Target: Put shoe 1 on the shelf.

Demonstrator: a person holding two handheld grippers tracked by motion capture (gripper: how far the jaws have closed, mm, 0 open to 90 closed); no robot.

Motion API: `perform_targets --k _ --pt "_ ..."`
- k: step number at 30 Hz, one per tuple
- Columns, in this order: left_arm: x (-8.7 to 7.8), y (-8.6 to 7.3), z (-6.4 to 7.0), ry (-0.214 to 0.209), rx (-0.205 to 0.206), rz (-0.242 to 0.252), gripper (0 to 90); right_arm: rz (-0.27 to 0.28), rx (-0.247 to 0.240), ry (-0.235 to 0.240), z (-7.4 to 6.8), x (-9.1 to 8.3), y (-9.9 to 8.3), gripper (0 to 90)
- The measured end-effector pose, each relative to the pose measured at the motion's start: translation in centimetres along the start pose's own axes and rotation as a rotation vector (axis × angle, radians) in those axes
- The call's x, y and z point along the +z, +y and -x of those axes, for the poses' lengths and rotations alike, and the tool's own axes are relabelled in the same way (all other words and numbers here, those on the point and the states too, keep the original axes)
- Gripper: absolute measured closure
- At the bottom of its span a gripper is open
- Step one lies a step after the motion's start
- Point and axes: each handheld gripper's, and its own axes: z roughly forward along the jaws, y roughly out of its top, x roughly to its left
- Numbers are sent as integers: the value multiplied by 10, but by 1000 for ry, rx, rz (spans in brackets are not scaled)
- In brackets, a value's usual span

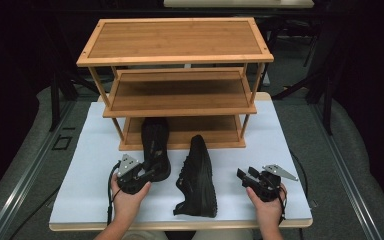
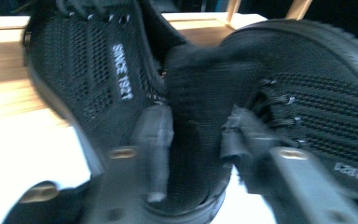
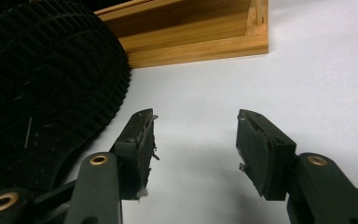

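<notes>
Shoe (image 1: 155, 147) points up at the rack (image 1: 180, 131), heel clamped in left tongs (image 1: 139, 176); right tongs (image 1: 250, 178) gape, empty.

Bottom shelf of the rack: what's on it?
The toe of the upright shoe, held by the left tool. The middle shelf hides the bottom shelf at the back.

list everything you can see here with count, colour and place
black mesh lace-up shoes: 2; one upright, toe on the rack's bottom shelf, heel in the left tool; one on its side on the white surface
three-shelf bamboo rack: 1, light brown, back of the surface
white table surface: 1, under everything
left tool: 1, black, shut on the upright shoe's heel
right tool: 1, black, open, right of the shoes
hands: 2, left, right, bottom edge
</notes>
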Motion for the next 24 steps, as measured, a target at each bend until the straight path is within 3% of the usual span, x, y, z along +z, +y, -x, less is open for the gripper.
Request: perform_targets --k 1,5,6,11,15,16,21,24 --pt "0 1 0 -9 2 -5 702 0 -1 0 0 0 0 461" --pt "1 5 -3 -13 14 -29 758 0 -5 0 0 0 0 461" --pt "3 10 -6 -16 63 -27 766 -9 -8 -3 -1 0 0 462" --pt "12 25 -12 0 122 -14 789 -4 -8 -3 -1 1 0 462" --pt "22 34 -16 -10 131 -16 791 -6 -7 -1 -1 1 0 462" --pt "30 41 -18 4 136 -3 792 -15 -6 -3 0 1 1 462" --pt "43 50 -23 10 122 8 791 -15 -6 0 0 1 1 462" --pt "57 54 -25 26 87 25 788 -15 -7 1 0 1 1 462"
